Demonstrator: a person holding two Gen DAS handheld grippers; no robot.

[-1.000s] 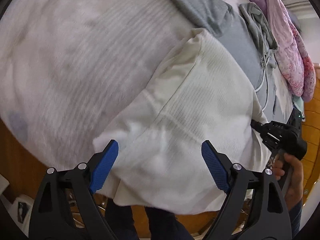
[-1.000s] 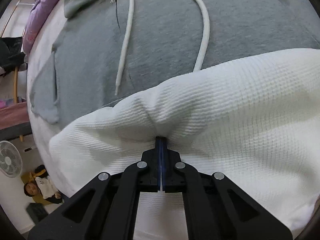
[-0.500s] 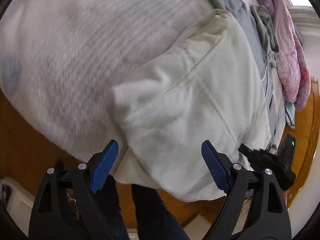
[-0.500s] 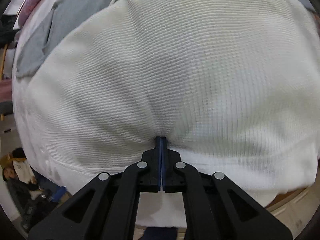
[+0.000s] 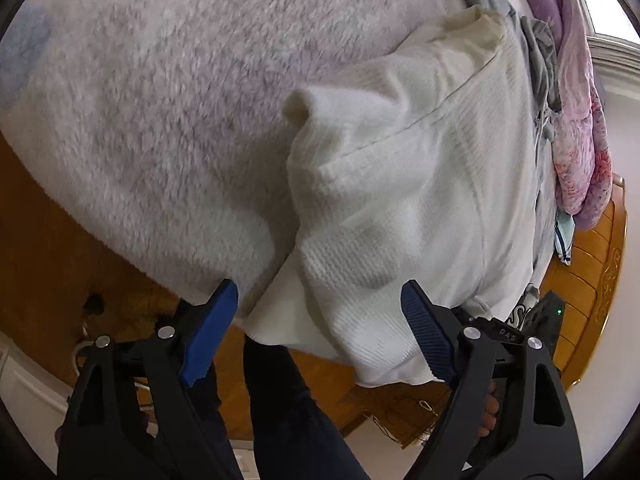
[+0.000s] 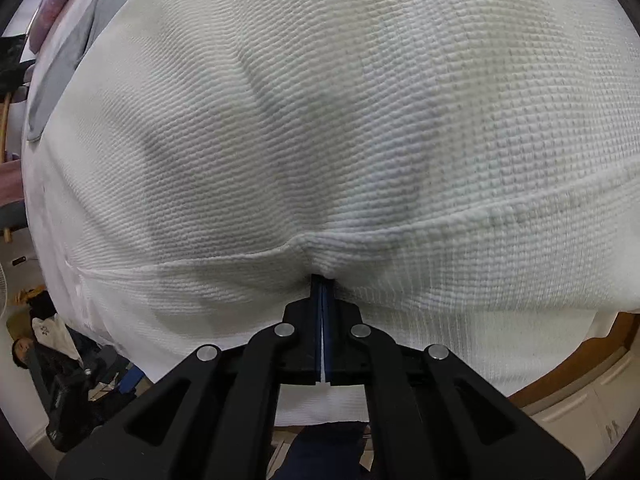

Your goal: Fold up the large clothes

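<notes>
White waffle-knit garment [image 6: 360, 128] pinched in right claw [image 6: 322, 280]; left claw [image 5: 320, 312] spread wide, empty.

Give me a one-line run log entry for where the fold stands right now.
step: folding white top | right tool: shut on its hem | left tool: open, over near edge, not gripping | surface: fuzzy blanket | grey hoodie behind

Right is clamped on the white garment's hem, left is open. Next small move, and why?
Probably lower the left gripper onto the near hem of the white garment and close. Its fingers stand wide, gripping nothing, while the right gripper pinches the hem alone and that edge hangs loose off the bed.
</notes>
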